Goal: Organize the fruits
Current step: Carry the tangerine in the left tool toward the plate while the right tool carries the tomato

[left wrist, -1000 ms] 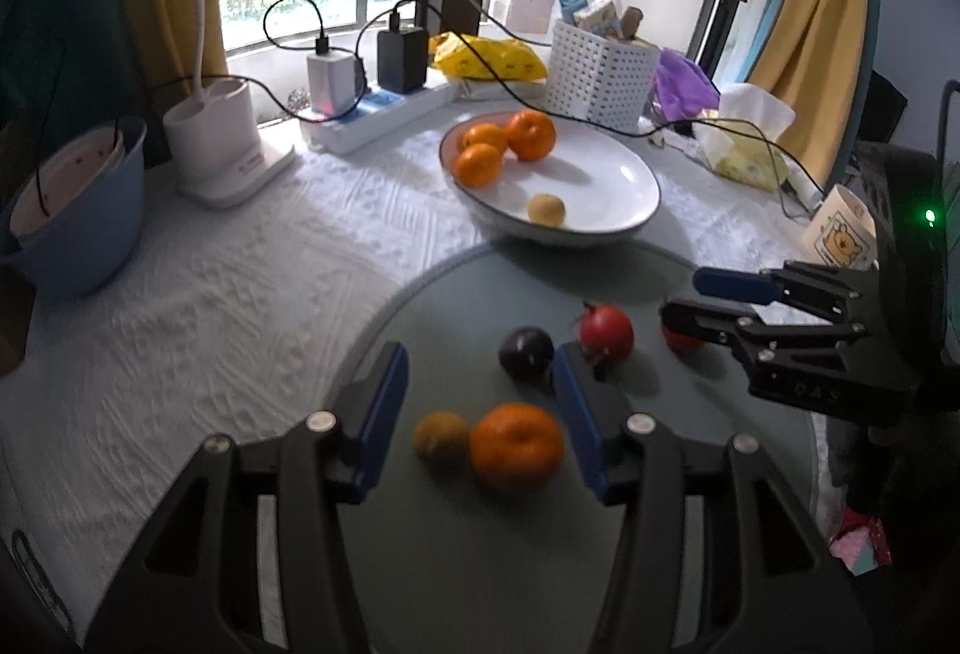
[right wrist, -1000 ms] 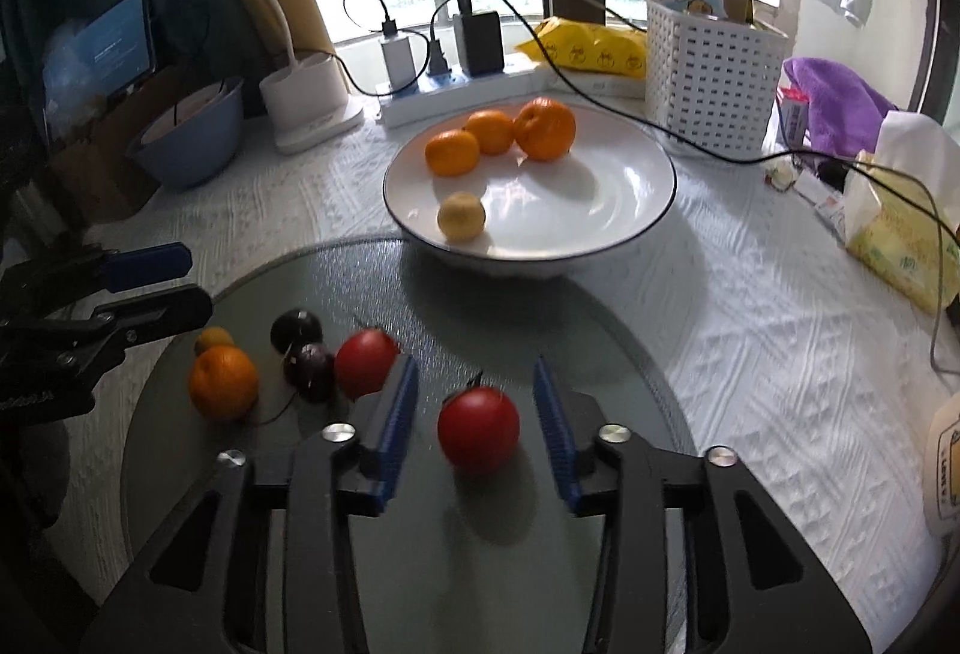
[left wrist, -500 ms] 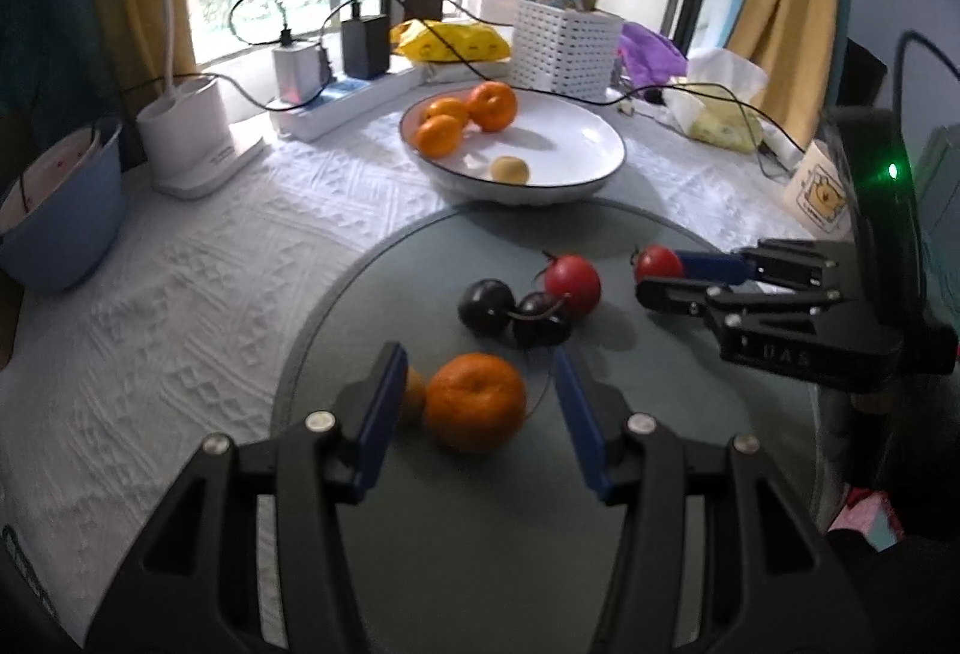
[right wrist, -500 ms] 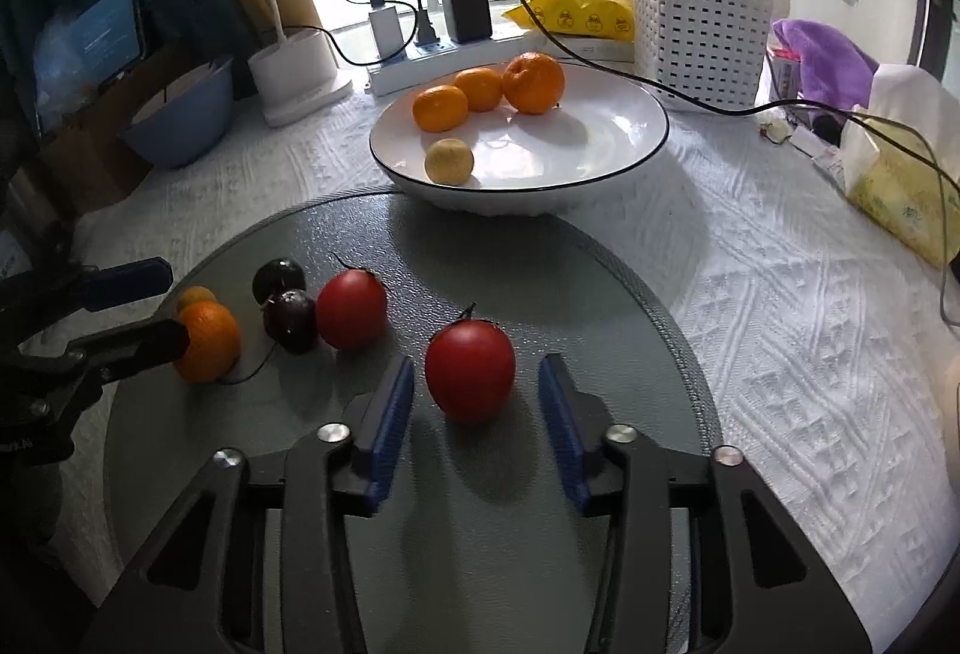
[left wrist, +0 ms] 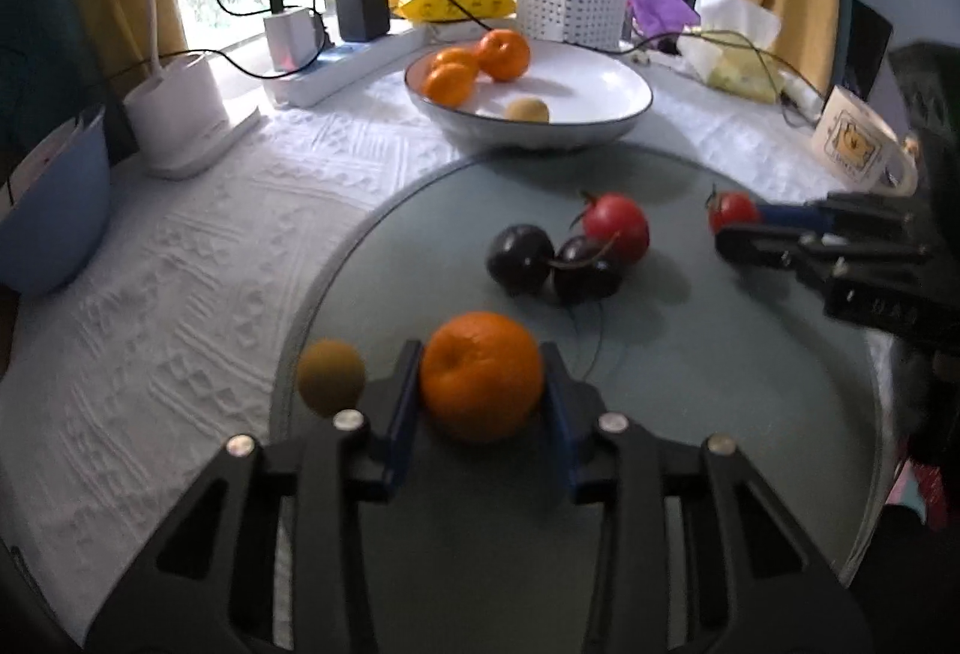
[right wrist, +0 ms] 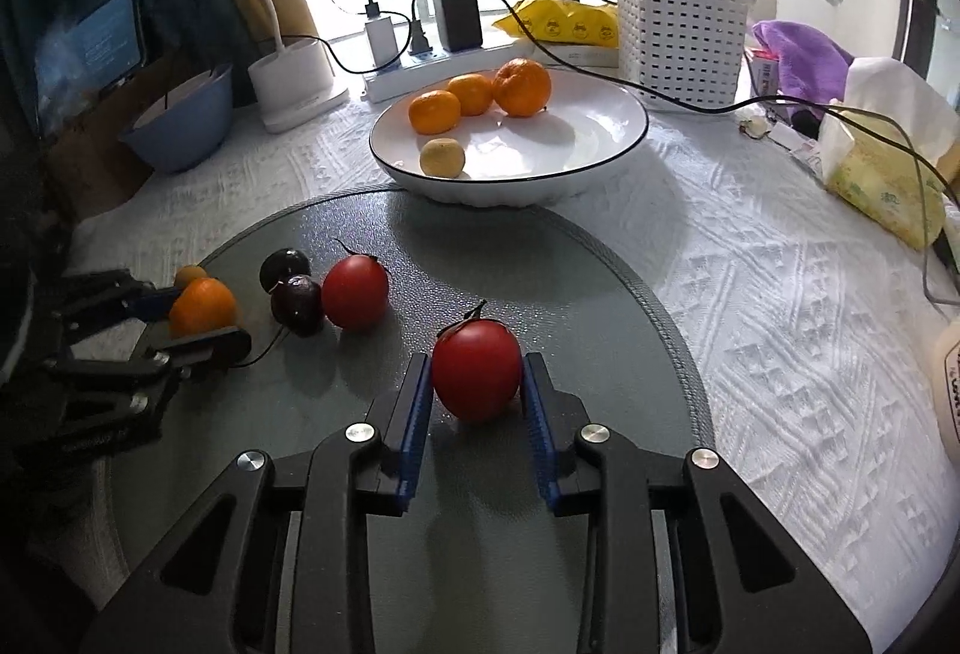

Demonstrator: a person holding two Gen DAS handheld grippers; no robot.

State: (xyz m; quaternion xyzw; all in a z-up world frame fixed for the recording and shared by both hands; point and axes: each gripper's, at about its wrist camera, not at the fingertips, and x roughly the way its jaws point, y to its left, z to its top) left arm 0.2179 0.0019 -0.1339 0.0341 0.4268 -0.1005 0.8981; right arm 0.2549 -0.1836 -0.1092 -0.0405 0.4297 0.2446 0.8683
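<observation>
My left gripper (left wrist: 480, 384) is shut on an orange tangerine (left wrist: 481, 375) on the round glass mat (left wrist: 720, 414). A small brownish-yellow fruit (left wrist: 330, 378) lies just left of it. My right gripper (right wrist: 477, 384) is shut on a red tomato (right wrist: 476, 371), which rests on the mat. Two dark plums (left wrist: 519, 258) and a second red tomato (left wrist: 618, 227) lie mid-mat. The white bowl (right wrist: 600, 114) behind holds three tangerines (right wrist: 474, 102) and a yellowish fruit (right wrist: 442, 158).
A white perforated basket (right wrist: 684, 36), power strip with chargers (right wrist: 420, 54), lamp base (right wrist: 297, 84) and blue bowl (right wrist: 180, 126) stand at the back. A tissue pack (right wrist: 882, 174) and cables lie right. A mug (left wrist: 858, 147) stands at the far right.
Both grippers have closed: the left onto the tangerine, the right onto the red tomato. The left gripper moved forward so the small brownish fruit now sits outside its left finger.
</observation>
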